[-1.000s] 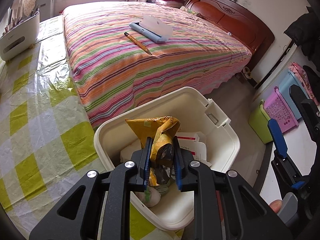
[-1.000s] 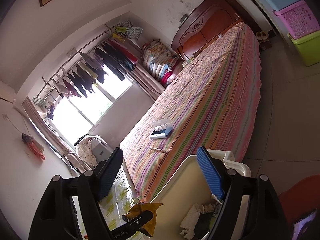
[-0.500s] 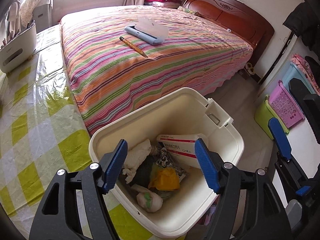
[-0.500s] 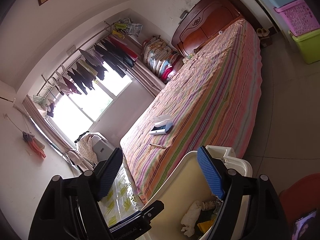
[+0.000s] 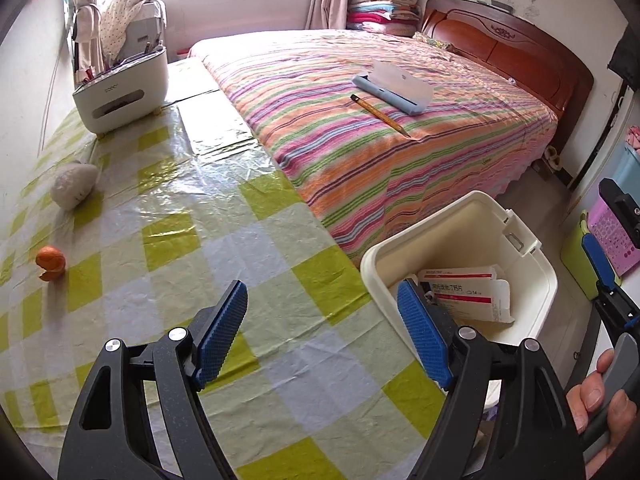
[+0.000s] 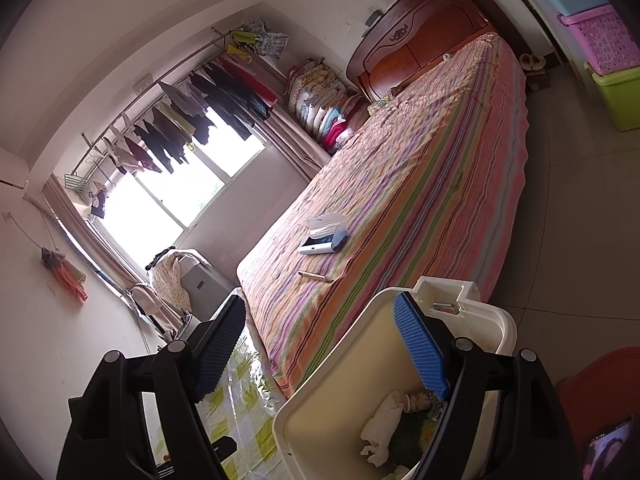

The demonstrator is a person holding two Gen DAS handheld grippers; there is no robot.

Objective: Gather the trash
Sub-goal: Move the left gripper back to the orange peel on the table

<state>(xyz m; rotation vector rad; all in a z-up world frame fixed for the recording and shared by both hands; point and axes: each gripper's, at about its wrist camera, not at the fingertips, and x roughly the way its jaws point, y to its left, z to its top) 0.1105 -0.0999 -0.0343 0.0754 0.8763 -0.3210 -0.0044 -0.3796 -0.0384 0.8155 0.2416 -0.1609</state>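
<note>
My left gripper (image 5: 320, 324) hangs open and empty above the yellow-green checked tablecloth (image 5: 168, 208). To its right, below the table edge, stands the white trash bin (image 5: 472, 220), with a red-and-white carton (image 5: 464, 292) lying inside. An orange peel (image 5: 50, 268) and a crumpled white wad (image 5: 74, 190) lie on the cloth at the left. My right gripper (image 6: 320, 340) is open and empty over the near side of the bin (image 6: 360, 368). In its view the bin holds white tissue (image 6: 380, 428) and other scraps. A hand (image 5: 596, 396) grips the right tool's handle.
A white desk organiser (image 5: 120, 88) stands at the table's far end. The striped bed (image 5: 380, 152) runs along the table and carries a pencil (image 5: 380, 116) and an open pencil case (image 5: 392, 88). Coloured plastic crates (image 5: 612, 236) are stacked at the right.
The left gripper opened and let the yellow wrapper fall into the bin, then swung left from over the bin to above the table. The right gripper stayed where it was.
</note>
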